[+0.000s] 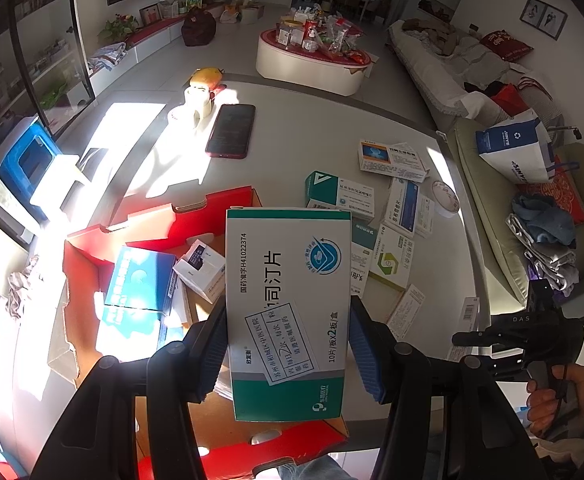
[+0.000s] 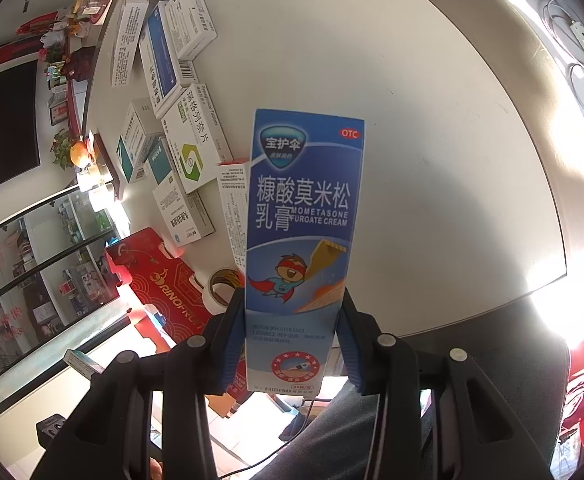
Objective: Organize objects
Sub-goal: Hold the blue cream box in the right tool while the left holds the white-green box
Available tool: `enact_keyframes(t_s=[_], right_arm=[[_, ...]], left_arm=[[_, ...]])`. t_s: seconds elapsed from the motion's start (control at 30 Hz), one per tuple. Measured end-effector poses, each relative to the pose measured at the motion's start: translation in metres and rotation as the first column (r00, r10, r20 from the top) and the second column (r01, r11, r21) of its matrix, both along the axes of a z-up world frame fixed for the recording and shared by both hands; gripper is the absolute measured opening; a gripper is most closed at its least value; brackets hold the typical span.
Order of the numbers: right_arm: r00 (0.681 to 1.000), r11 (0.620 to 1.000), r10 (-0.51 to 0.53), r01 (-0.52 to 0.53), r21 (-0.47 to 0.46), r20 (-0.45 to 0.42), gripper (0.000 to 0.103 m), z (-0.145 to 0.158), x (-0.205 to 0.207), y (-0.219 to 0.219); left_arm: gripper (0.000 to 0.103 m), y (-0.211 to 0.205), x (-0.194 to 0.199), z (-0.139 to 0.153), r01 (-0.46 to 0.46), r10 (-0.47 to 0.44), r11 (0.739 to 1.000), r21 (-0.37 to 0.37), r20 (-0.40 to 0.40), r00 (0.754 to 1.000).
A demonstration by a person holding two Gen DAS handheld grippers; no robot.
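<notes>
My left gripper is shut on a white and green medicine box, held above the open red cardboard box. A blue box and a small white box lie inside that red box. My right gripper is shut on a tall blue cream box, held over the white round table. Several loose medicine boxes lie on the table right of the red box; the right wrist view shows these medicine boxes at the upper left. The right-hand gripper body shows at the left view's right edge.
A dark phone, a white cup and a tape roll sit on the table. Another tape roll lies beside the red box. A chair with bags and clothes stands to the right.
</notes>
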State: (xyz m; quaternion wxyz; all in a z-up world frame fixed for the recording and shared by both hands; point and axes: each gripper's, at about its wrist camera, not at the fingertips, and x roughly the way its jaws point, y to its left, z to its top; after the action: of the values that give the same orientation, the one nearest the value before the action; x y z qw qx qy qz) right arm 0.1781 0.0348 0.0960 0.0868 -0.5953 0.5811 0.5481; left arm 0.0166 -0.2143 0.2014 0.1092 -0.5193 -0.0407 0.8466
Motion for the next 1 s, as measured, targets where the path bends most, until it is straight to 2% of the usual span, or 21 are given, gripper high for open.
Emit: enact_keyframes(t_s=[1.0], right_arm=[[1.000,1.000,0.000,0.000,0.004,0.012,0.041,0.0000,-0.0052,0.0008]], left_arm=[[0.060,0.0006,-0.0003,-0.0038,-0.001,0.001,1.000,-0.008,0.009,1.000]])
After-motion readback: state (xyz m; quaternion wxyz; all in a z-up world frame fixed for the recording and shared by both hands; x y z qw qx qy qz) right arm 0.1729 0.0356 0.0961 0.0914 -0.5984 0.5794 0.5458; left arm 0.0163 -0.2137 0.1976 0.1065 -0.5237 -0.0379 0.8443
